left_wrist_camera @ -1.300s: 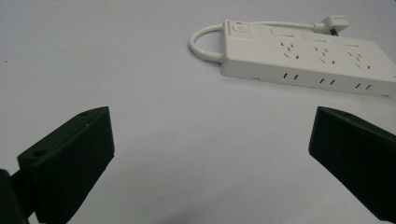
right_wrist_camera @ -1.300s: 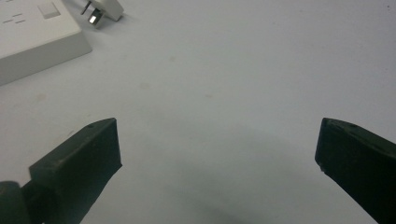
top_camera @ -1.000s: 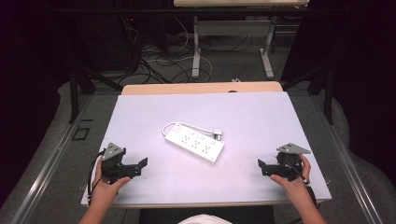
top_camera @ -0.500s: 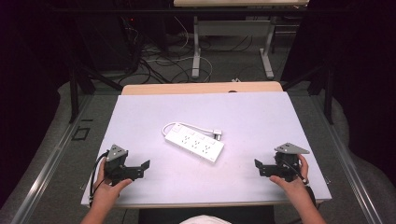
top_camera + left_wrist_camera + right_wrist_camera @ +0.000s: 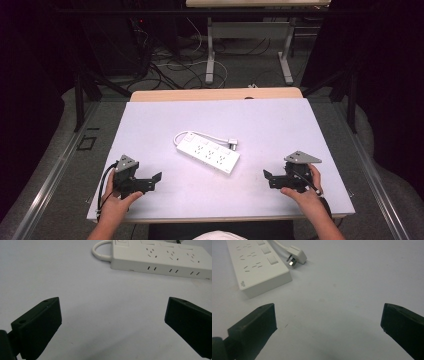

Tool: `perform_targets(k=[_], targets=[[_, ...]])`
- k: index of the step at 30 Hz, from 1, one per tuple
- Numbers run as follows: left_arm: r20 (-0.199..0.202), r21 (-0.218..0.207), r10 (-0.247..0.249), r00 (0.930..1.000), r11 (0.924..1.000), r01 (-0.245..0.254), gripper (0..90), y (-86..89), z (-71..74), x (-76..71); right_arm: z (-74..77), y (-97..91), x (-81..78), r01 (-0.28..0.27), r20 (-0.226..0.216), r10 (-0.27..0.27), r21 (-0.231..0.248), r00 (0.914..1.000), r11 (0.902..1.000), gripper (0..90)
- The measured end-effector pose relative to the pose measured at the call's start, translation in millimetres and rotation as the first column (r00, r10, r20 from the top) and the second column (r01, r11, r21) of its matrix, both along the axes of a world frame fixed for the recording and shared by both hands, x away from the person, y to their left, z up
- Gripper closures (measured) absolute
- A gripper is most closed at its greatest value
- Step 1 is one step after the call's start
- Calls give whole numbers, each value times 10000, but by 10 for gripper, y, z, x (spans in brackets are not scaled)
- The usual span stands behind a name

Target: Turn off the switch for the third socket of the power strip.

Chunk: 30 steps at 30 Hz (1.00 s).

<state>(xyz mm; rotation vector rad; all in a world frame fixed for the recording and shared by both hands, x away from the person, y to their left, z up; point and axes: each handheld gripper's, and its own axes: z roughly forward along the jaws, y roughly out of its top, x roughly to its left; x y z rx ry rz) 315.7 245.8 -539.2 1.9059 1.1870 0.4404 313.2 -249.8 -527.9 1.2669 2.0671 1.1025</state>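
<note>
Centrally between both grippers, white power strip on desk, left gripper fingers wide open, empty, right gripper fingers likewise

We are seeing the white table evenly and brightly lit from above in the high view, while the room around it is falling away into near black. Soft, faint shadows are lying under the power strip. In both gripper views the light is looking flat and slightly bluish; dim shadows are pooling on the near tabletop between the jaws. The near jaws are appearing slightly soft, and the pictures are looking mildly grainy.
</note>
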Motion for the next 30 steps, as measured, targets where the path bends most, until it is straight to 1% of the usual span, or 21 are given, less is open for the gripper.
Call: perform_targets(k=[1, 2, 3, 4, 7, 8, 10, 12, 13, 15, 16, 18, 19, 21, 23, 27, 28, 29, 30], targets=[[94, -5, 74, 9999, 10000, -74, 10, -8, -9, 1, 0, 0, 0, 0, 0, 0, 0, 10000, 10000, 0], [89, -10, 67, 9999, 10000, -67, 10, -9, -10, 0, -8, 32, 6, -79, -38, 79, -15, 10000, 10000, 0], [89, -21, 69, 9999, 10000, -69, 10, -10, -11, 0, -17, 83, 20, -182, -124, 180, -205, 9998, 9996, 0], [89, -31, 72, 9999, 10000, -72, 10, -10, -11, -1, -22, 105, 31, -279, -57, 278, -275, 9996, 9992, 0], [6, -25, 20, 10000, 10000, -20, 10, -1, -1, -4, -20, 175, 42, -404, -94, 401, -305, 9992, 9987, 0], [95, -71, 101, 9999, 9999, -101, 10, -4, -9, -3, -22, 193, 47, -502, -94, 499, -315, 9987, 9982, 0], [78, -88, 118, 9999, 9999, -118, 10, -5, -10, -3, -25, 228, 52, -544, -193, 538, -333, 9984, 9980, 0], [25, -54, 83, 10000, 10000, -83, 11, -7, -10, -4, -27, 249, 61, -720, -340, 708, -374, 9969, 9967, 0], [25, -54, 83, 10000, 10000, -83, 14, -7, -10, -4, -28, 264, 64, -686, -445, 669, -383, 9968, 9969, 0], [87, -35, 91, 9999, 10000, -90, 17, -16, -19, -2, -31, 275, 72, -749, -475, 731, -376, 9962, 9965, 0], [49, 54, 32, 10000, 10000, -32, 21, -13, -16, -2, -28, 289, 88, -839, -604, 809, -486, 9949, 9953, 0], [97, 60, 56, 9999, 10000, -57, 24, -27, -22, -4, -17, 307, 101, -877, -812, 839, -446, 9932, 9951, 0], [97, 60, 56, 9999, 10000, -57, 24, -27, -22, -4, -17, 307, 101, -877, -812, 839, -446, 9932, 9951, 0], [101, 62, 40, 9999, 10000, -40, 25, -28, -23, -3, -3, 321, 134, -1008, -1032, 949, -542, 9901, 9934, 0], [81, 75, 52, 10000, 10000, -53, 26, -28, -24, -4, 5, 338, 150, -1016, -1246, 941, -560, 9877, 9932, 1], [57, 108, 72, 10000, 9999, -72, 30, -27, -28, -3, 24, 365, 186, -1203, -1534, 1064, -840, 9824, 9892, 7], [79, 191, 41, 10000, 9998, -42, 30, -22, -29, 1, 31, 371, 196, -1288, -1573, 1136, -906, 9810, 9875, 7], [79, 191, 41, 10000, 9998, -42, 30, -22, -29, 1, 40, 377, 200, -1279, -1641, 1105, -993, 9802, 9868, 8], [70, 198, 41, 10000, 9998, -42, 31, -22, -30, 0, 49, 385, 205, -1347, -1724, 1164, -987, 9781, 9860, 9]])
